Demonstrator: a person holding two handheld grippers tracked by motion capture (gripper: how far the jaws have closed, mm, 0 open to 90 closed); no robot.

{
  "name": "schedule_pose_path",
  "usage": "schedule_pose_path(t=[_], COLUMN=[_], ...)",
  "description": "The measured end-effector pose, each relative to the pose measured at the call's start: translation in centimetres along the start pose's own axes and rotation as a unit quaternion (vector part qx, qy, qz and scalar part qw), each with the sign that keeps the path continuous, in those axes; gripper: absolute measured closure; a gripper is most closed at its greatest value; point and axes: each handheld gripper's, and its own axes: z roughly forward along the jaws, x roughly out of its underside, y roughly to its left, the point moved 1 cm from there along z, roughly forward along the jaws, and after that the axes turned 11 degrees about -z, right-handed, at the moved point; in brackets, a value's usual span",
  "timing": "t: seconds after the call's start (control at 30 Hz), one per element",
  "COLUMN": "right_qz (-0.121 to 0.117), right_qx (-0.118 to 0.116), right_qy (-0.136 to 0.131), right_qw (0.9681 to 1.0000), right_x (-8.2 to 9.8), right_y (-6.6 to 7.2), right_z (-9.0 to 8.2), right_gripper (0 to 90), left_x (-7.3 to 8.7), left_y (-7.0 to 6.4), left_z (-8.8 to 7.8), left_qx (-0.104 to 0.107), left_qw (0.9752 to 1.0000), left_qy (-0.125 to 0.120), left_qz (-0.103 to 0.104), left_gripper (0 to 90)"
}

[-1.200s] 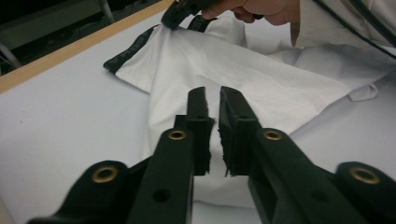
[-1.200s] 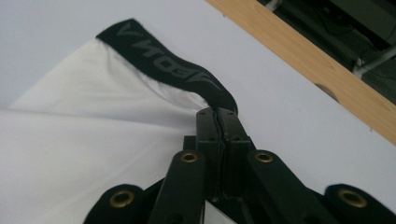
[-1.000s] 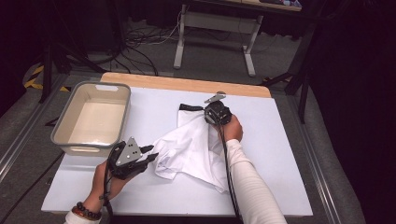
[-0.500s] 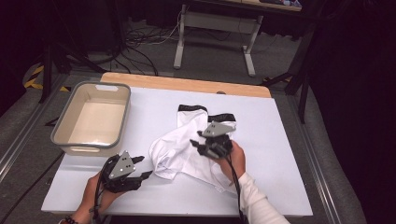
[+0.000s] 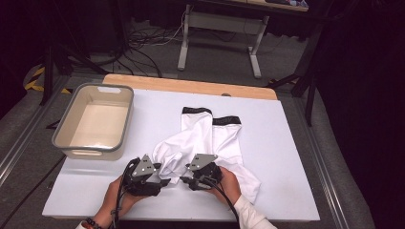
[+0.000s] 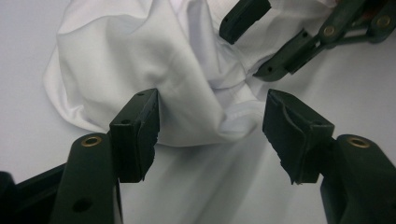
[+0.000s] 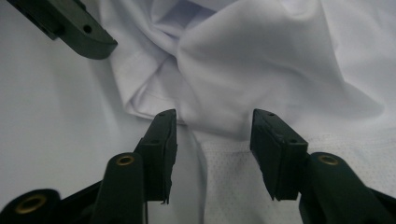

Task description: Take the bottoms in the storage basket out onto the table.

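A white garment with two black cuffs lies on the white table, its cuffs flat at the far end and its near end bunched. My left gripper sits at the bunched near edge. Its jaws have just been opening and stand apart around a cloth fold without pressing it; left gripper. My right gripper is close beside it, facing it. Its jaws have also just been opening, and a fold lies just beyond their tips; right gripper.
A grey empty bin stands at the table's left side. A wooden strip runs along the far edge. Bare white tabletop lies to the right of the garment and along the near edge. Dark floor with cables and a desk frame lies beyond.
My right gripper has come from the cuff end back to the near edge, leaving the cuffs laid flat. My left gripper has sunk a little and opened off the cloth.
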Motion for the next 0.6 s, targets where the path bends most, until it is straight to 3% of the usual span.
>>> schedule_pose_path(t=[0.07, 0.1, 0.13, 0.17, 0.2, 0.33, 0.37, 0.4, 0.47, 0.5, 0.53, 0.6], right_qz=[0.011, 0.011, 0.011, 0.014, 0.014, 0.047, 0.047, 0.058, 0.064, 0.064, 0.073, 0.093], right_qx=[-0.002, 0.001, -0.003, 0.001, 0.001, 0.031, 0.031, 0.052, 0.079, 0.079, 0.088, 0.118], right_qy=[-0.011, -0.012, -0.014, -0.016, -0.016, -0.065, -0.065, -0.09, -0.104, -0.104, -0.112, -0.132], right_qw=[0.9999, 0.9999, 0.9998, 0.9998, 0.9998, 0.9963, 0.9963, 0.9929, 0.9894, 0.9894, 0.9871, 0.9799], right_x=[0.1, 0.1, 0.1, 0.2, 0.2, 0.3, 0.3, 0.4, 0.6, 0.6, 0.8, 1.5], right_y=[-0.3, -0.4, -0.4, -0.5, -0.5, -1.4, -1.4, -2.0, -2.5, -2.5, -2.8, -3.7], right_z=[0.2, 0.3, 0.3, 0.2, 0.2, -2.4, -2.4, -4.1, -5.7, -5.7, -6.4, -8.2], right_gripper=[59.3, 66.7, 86.0, 88.9, 88.9, 89.4, 89.4, 89.6, 89.5, 89.5, 89.5, 89.6], left_x=[-0.1, -0.1, -0.1, -0.3, -0.3, -0.6, -0.7, -0.8, -0.9, -0.9, -1.0, -1.3], left_y=[0.2, 0.3, 0.3, 0.3, 0.3, 0.3, 0.3, 0.3, 0.4, 0.4, 0.5, 0.6], left_z=[0.4, 0.6, 0.7, 0.9, 0.9, 1.0, 1.2, 1.3, 2.0, 2.0, 2.2, 2.4], left_qx=[-0.007, -0.007, -0.01, -0.013, -0.013, -0.022, -0.023, -0.029, -0.037, -0.037, -0.041, -0.044], left_qw=[0.9999, 0.9999, 0.9999, 0.9999, 0.9999, 0.9998, 0.9997, 0.9996, 0.9993, 0.9993, 0.9991, 0.9988], left_qy=[0.008, 0.009, 0.011, 0.008, 0.008, -0.002, -0.003, -0.001, 0.007, 0.007, 0.011, 0.015], left_qz=[-0.001, -0.004, 0.0, -0.003, -0.003, -0.002, -0.001, -0.001, -0.003, -0.003, -0.005, -0.012], left_gripper=[36.8, 36.9, 36.6, 35.5, 34.7, 32.4, 32.4, 31.6, 30.4, 30.7, 30.7, 30.7])
